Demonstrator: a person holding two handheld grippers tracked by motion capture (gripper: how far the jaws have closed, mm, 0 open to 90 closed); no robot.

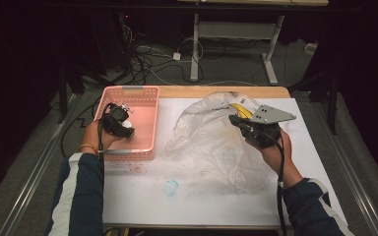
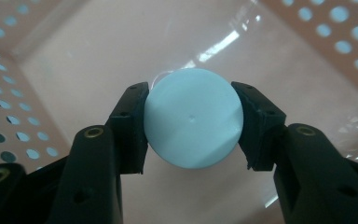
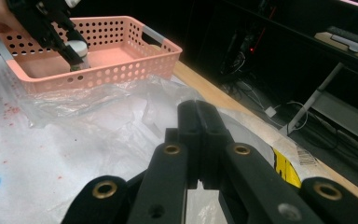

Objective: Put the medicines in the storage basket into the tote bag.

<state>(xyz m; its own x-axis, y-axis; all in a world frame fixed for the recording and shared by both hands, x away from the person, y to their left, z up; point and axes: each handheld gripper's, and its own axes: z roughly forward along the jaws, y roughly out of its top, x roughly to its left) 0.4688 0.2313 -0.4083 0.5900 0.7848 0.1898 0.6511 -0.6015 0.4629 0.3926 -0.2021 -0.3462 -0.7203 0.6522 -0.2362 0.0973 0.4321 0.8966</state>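
A pale, round-topped white container stands inside the pink perforated basket. My left gripper is shut on it, one black pad pressed to each side. From above, that gripper reaches down into the basket's near left part, over the container. The right gripper view has it across the table, with the container in its jaws. My right gripper is shut, jaws pressed together, just above a crumpled clear plastic bag. From above, this gripper hovers at the bag's right side.
A yellow item lies inside the bag near its far end. White sheeting covers the table, with a blue smudge near the front and red specks by the basket. Cables and a desk frame lie beyond the far edge.
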